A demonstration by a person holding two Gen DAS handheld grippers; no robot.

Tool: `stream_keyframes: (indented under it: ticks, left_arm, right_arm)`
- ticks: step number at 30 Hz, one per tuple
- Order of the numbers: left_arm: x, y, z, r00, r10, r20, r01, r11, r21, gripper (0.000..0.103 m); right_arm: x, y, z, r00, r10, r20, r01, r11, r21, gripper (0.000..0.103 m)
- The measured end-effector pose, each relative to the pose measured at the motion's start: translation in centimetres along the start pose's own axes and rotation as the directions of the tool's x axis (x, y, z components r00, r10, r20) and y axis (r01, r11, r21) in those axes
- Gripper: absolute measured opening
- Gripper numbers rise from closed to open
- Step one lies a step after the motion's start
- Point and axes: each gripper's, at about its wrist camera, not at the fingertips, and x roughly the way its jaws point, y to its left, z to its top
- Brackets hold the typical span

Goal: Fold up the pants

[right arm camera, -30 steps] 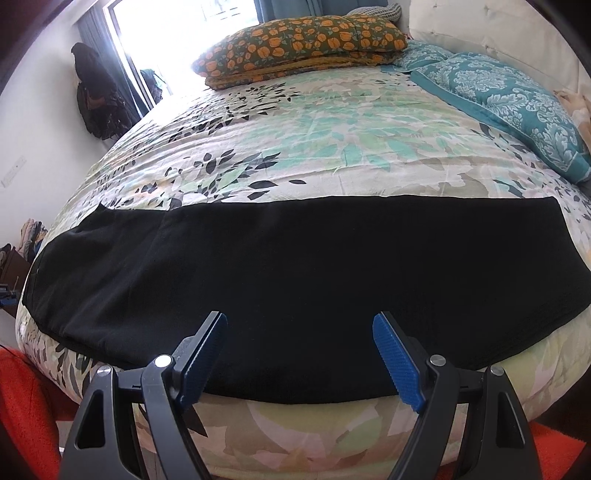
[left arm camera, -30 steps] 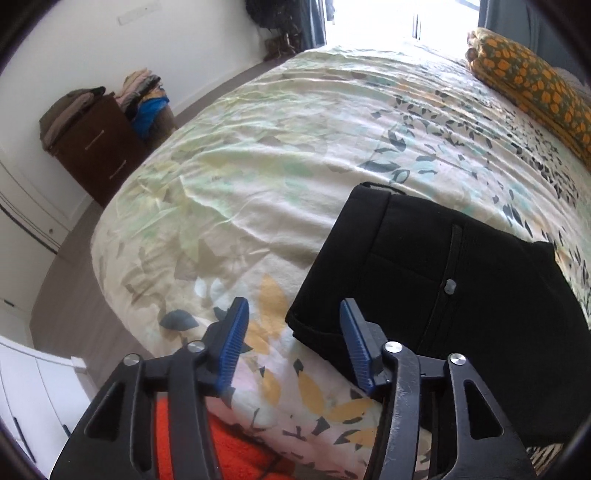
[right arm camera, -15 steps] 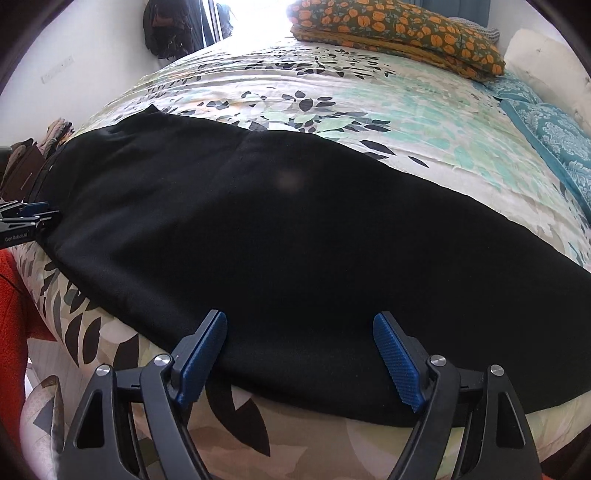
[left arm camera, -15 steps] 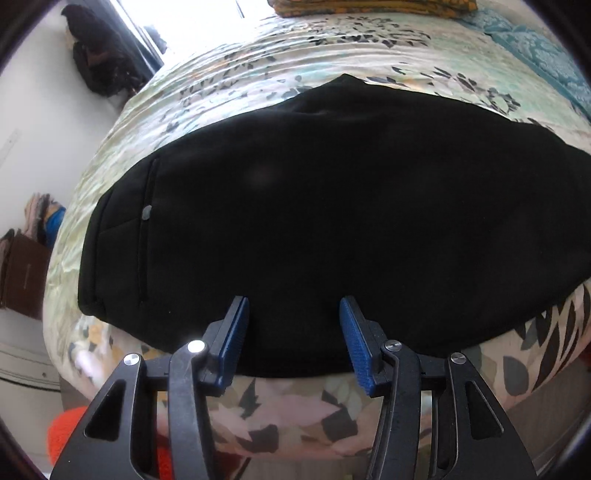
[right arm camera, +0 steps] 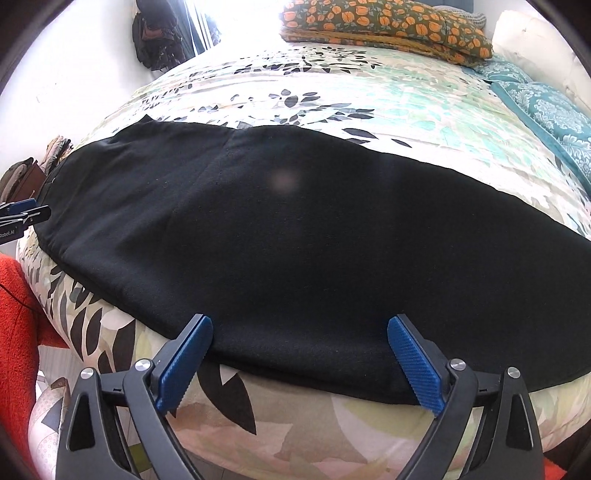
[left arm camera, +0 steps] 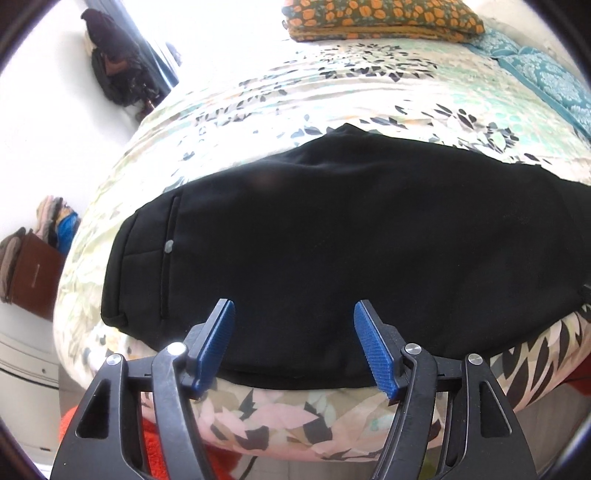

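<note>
1. Broadly, one bed [left arm camera: 332,122] fills both views, covered by a pale quilt printed with leaves in green, grey, orange and black; it stands in a room with white walls and strong daylight coming in at the far side.
2. One pair of black pants [left arm camera: 332,251] lies flat across the near part of the bed, stretched lengthwise from left to right. The waist end with a pocket seam and one small grey button [left arm camera: 169,246] sits at the left, and the near long edge runs along the bed's front edge.
3. At the head of the bed lie two cushions: one orange-flowered pillow [right arm camera: 388,26] and one teal patterned pillow [right arm camera: 546,110] to its right.
4. One brown cabinet [left arm camera: 35,273] stands by the left wall with a pile of folded clothes [left arm camera: 55,225] on top.
5. One dark bag [left arm camera: 114,70] hangs near the bright window.
6. Red fabric [right arm camera: 16,314] shows low at the left, below the bed's edge.
7. Two tools are counted. The left hand-held gripper [left arm camera: 293,343] hovers at the pants' near edge by the waist half, its blue pads spread apart with nothing between them.
8. The right hand-held gripper [right arm camera: 299,362] hovers at the same near edge further along the legs, pads likewise wide apart and holding nothing.
</note>
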Motion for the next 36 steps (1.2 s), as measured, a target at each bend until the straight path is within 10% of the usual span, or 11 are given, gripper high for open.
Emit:
stream_keyframes:
  ticks: [21,36]
  left_arm:
    - [-0.4,-9.6,3.0,0.989,-0.140,0.050,0.135,0.986,0.096,0.070]
    - [1.1,-13.2,-1.3,0.987,-0.161,-0.019,0.162,0.969,0.189,0.075]
  right_arm:
    - [-0.1,-0.2,-0.3,1.000,0.003,0.013,-0.004,1.000,0.001,0.098]
    - [0.0,-0.2,-0.4,0.999,0.030,0.020,-0.030,0.999,-0.010,0.102]
